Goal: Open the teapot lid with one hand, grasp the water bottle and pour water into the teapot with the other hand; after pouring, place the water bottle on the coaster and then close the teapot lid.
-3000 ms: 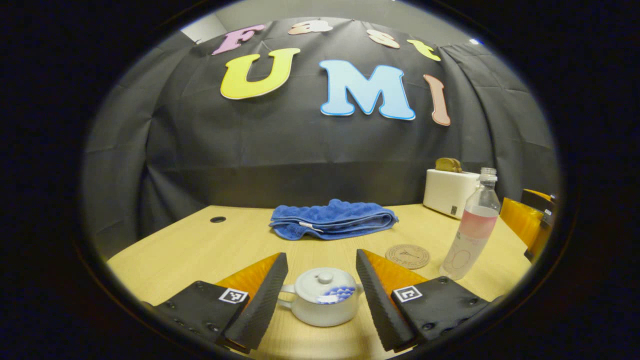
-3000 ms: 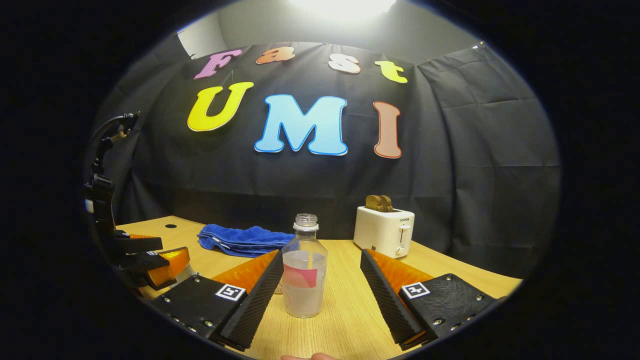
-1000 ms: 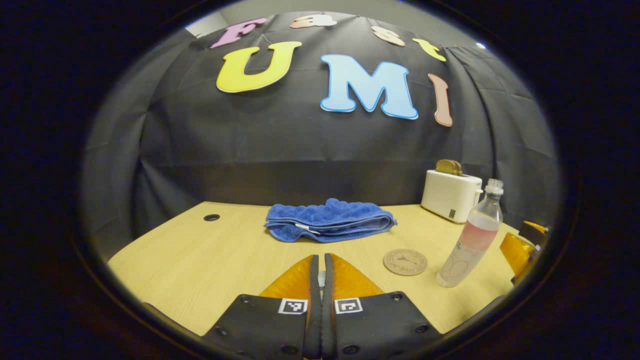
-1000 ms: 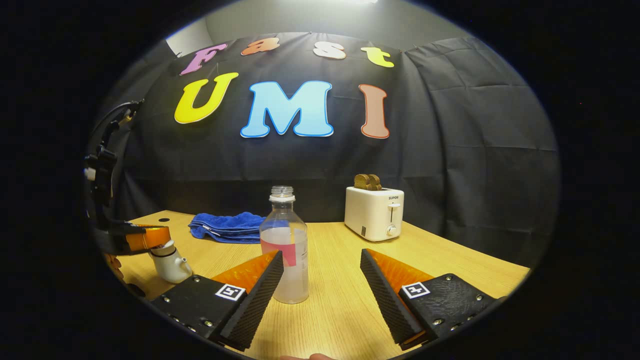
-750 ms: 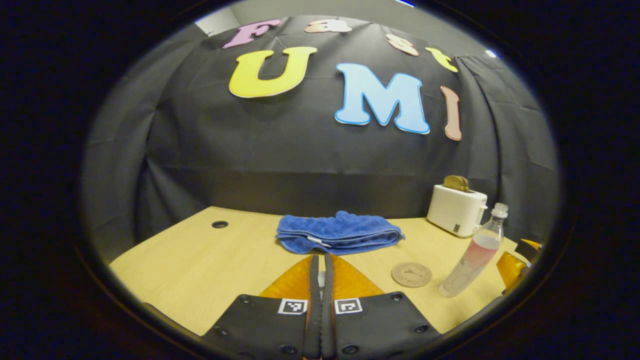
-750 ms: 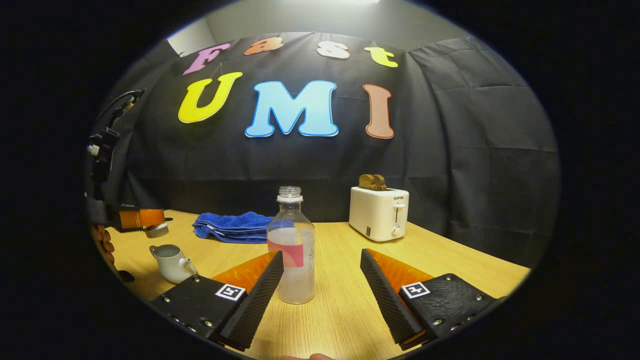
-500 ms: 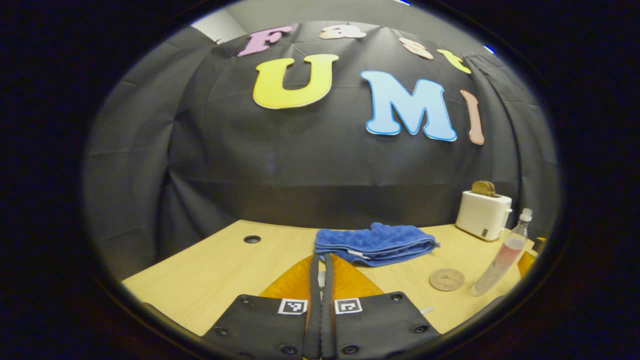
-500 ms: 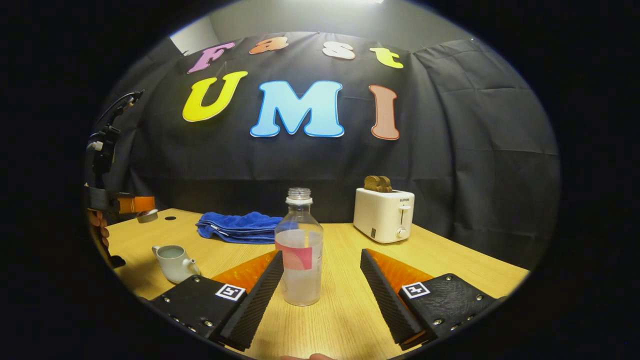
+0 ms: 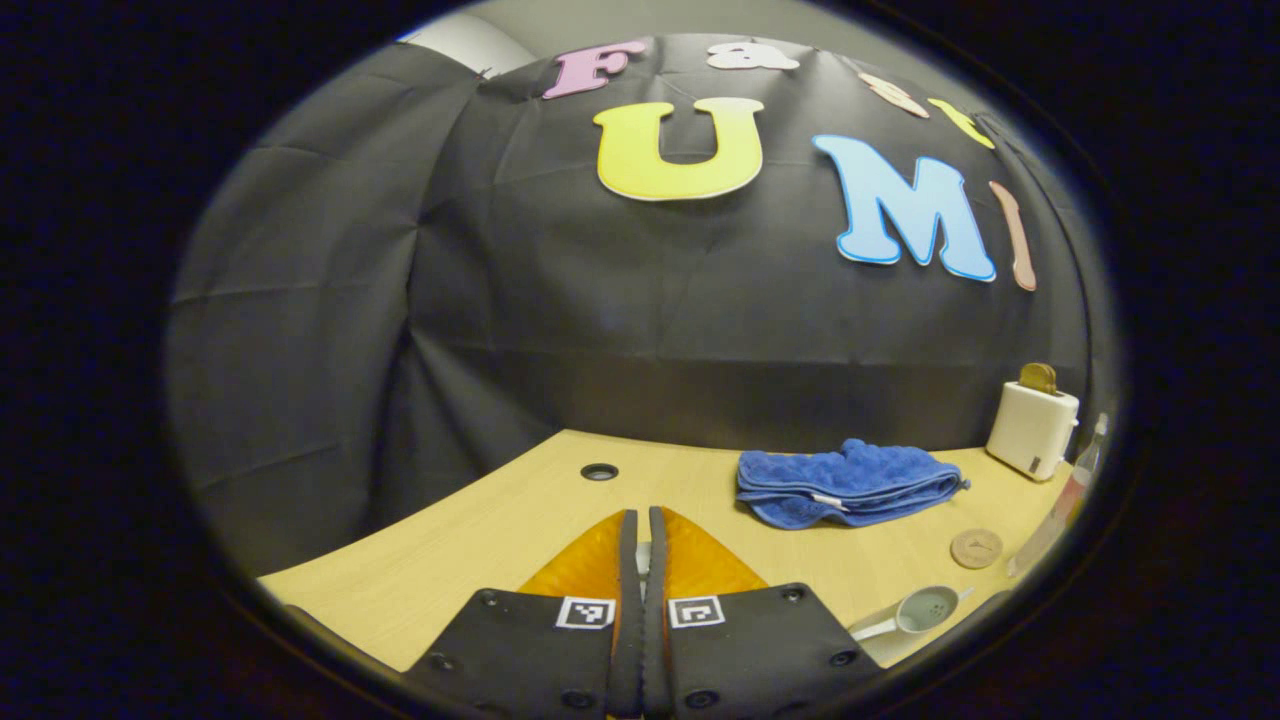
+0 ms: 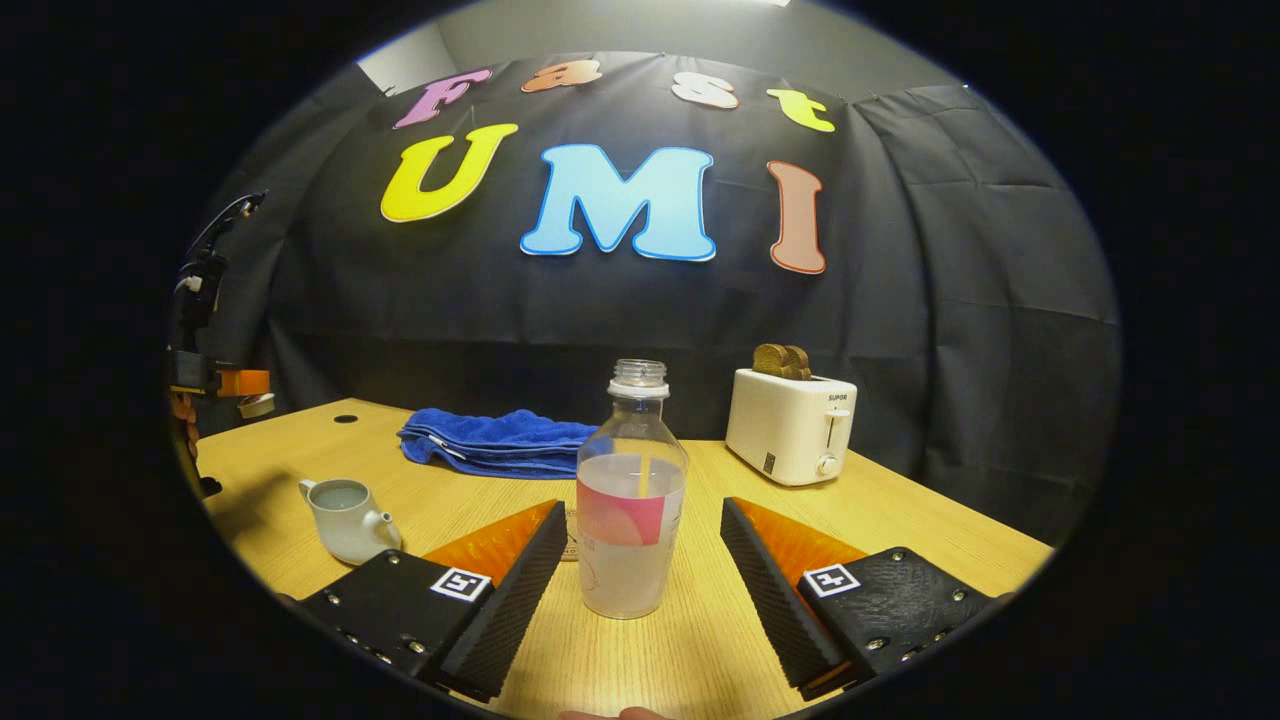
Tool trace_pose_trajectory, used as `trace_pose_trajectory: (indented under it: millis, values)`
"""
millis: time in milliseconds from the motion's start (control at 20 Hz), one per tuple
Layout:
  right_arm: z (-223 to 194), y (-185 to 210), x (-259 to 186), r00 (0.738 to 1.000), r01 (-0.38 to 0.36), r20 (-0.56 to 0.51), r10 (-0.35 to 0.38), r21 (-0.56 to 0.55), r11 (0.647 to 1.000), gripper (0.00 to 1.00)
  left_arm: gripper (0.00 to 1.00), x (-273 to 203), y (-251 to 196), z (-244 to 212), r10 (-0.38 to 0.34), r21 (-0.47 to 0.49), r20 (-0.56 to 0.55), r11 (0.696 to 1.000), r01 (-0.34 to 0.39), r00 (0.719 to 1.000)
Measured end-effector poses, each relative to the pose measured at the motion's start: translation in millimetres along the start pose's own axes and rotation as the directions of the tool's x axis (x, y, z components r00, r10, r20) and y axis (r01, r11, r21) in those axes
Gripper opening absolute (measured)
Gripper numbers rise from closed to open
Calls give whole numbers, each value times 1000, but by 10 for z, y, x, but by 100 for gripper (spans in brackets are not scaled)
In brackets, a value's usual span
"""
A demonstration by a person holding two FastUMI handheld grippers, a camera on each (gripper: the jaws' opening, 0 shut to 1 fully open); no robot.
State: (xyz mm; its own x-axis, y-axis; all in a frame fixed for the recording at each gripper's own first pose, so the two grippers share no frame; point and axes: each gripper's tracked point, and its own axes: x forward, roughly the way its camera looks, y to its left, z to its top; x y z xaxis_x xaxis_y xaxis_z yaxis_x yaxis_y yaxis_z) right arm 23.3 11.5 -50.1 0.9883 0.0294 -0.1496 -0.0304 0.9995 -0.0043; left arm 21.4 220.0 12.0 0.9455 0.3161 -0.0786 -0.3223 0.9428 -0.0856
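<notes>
In the right gripper view a clear water bottle (image 10: 632, 500) with no cap and a pink label stands upright on the table. My right gripper (image 10: 642, 514) is open, one finger on each side of it, not pressing. A small white teapot (image 10: 345, 520) sits lidless at the left. Above and left of it my left gripper (image 10: 228, 384) holds the teapot lid (image 10: 257, 404) in the air. In the left gripper view my left gripper (image 9: 642, 516) is shut, and the open teapot (image 9: 925, 610), round coaster (image 9: 976, 548) and bottle (image 9: 1068, 495) lie at the far right.
A folded blue towel (image 10: 500, 440) lies at the back of the wooden table (image 10: 700, 640). A white toaster (image 10: 792, 425) with bread in it stands at the back right. A cable hole (image 9: 599, 471) marks the table's far left. The coaster (image 10: 570, 546) peeks out behind the bottle.
My left gripper shut on the teapot lid, lifted it off and carried it up and to the left. The teapot now stands without its lid. My right gripper stays open around the bottle.
</notes>
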Motion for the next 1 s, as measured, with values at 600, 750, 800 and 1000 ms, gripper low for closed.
trace_pose_trajectory:
  millis: [600, 750, 800, 1000]
  values:
    - [-240, 56, 316, 997, -14, -74, 15, 5, 1000, 98, 6, 103, 309, -279, 54, -25, -74, 998, -56, 996]
    - [-245, 79, 336, 996, -33, -82, 35, 21, 999, 91, 7, 112, 303, -298, 51, -26, -83, 998, -54, 995]
    - [-273, 63, 364, 996, -31, -87, 34, 28, 999, 81, 6, 113, 296, -308, 49, -27, -87, 998, -52, 995]
    - [-254, 41, 358, 995, -21, -97, 23, 23, 1000, 79, 6, 106, 280, -315, 46, -27, -93, 998, -48, 995]
